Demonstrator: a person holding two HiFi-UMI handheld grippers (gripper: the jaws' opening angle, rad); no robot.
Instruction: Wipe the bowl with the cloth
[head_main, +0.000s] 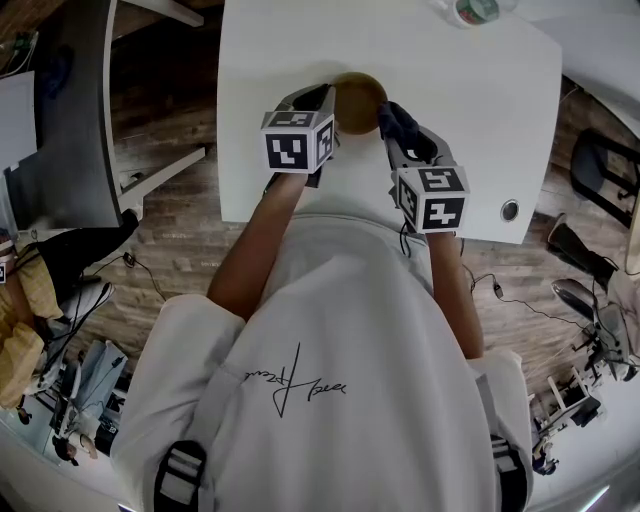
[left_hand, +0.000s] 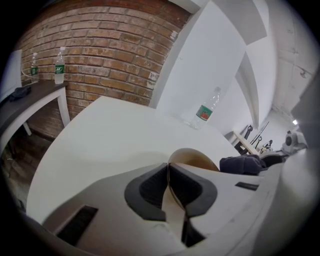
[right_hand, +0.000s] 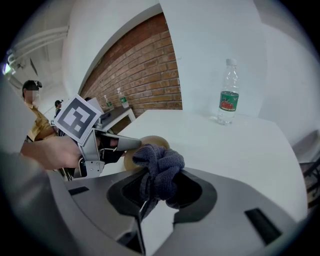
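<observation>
left gripper (left_hand: 168, 175): clamped on bowl (left_hand: 196, 158) rim | bowl: tipped, mouth toward cloth (right_hand: 159, 166) | right gripper (right_hand: 152, 192): pinching cloth beside bowl

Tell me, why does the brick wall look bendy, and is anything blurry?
Left gripper view: the wide lens bows the brick wall, corners go black. Right gripper view: same bowing, cloth sharp. Head view: sharp, evenly lit.

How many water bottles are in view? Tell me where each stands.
3. One bottle stands on the white table; two more stand on the dark side table by the brick wall. Others may be hidden.
</observation>
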